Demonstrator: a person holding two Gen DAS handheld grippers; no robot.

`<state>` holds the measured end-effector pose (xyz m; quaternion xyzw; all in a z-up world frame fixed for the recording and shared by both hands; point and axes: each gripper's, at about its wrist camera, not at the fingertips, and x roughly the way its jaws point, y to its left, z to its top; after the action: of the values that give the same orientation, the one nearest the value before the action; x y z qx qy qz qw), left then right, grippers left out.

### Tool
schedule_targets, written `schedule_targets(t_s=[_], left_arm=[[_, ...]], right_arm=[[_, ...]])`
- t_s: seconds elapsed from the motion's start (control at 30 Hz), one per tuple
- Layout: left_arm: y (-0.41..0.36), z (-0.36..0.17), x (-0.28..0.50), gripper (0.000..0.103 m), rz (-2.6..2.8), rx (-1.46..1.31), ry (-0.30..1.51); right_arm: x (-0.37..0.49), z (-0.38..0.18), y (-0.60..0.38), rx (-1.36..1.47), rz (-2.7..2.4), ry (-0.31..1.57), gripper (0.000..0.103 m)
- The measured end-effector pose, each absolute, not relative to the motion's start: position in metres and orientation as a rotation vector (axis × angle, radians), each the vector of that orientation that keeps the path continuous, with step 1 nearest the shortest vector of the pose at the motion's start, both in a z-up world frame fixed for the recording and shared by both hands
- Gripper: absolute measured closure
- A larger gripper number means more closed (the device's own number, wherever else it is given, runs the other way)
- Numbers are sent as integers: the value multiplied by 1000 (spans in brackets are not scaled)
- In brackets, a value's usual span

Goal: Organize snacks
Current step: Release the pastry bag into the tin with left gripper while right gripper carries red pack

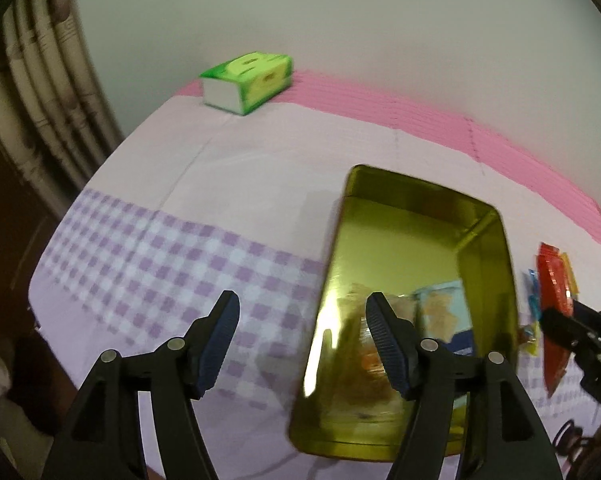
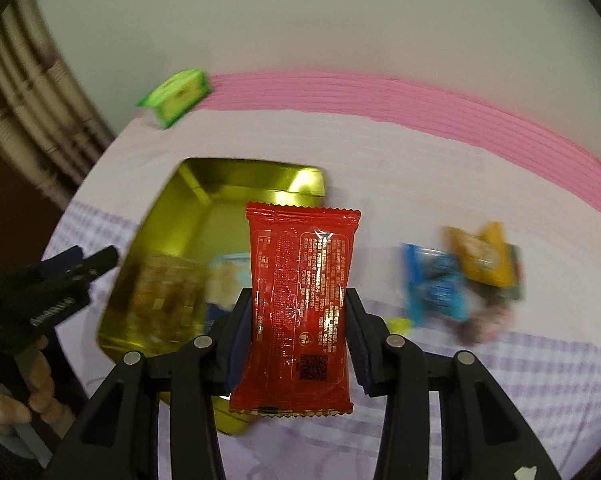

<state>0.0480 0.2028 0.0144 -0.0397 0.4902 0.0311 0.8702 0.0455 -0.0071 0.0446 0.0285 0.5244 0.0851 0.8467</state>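
In the right wrist view my right gripper [image 2: 298,300] is shut on a red snack packet [image 2: 300,300], held upright above the table beside the gold tin [image 2: 168,216]. Inside the open tin [image 1: 404,216] lie a light-blue packet [image 1: 440,308] and brownish snacks [image 2: 160,284]. My left gripper [image 1: 302,304] stands open over the tin's left rim with nothing between its blue-padded fingers. From the left wrist view, the red packet [image 1: 554,280] and the right gripper [image 1: 560,324] show at the far right. The left gripper [image 2: 96,260] appears at the left edge of the right wrist view.
Loose snacks lie right of the tin: a blue packet [image 2: 436,284] and a yellow packet [image 2: 484,256]. A green tissue box [image 1: 248,80] sits at the far corner of the pink and lilac checked tablecloth [image 1: 180,248]. A curtain [image 1: 40,100] hangs at left.
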Motion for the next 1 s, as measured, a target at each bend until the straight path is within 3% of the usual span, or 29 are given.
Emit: schedule_targets(t_s=[1.0], left_arm=[[236,-3,51,37,175,-139,1087]], right_arm=[[59,-22,61,-2,218,1241,63]])
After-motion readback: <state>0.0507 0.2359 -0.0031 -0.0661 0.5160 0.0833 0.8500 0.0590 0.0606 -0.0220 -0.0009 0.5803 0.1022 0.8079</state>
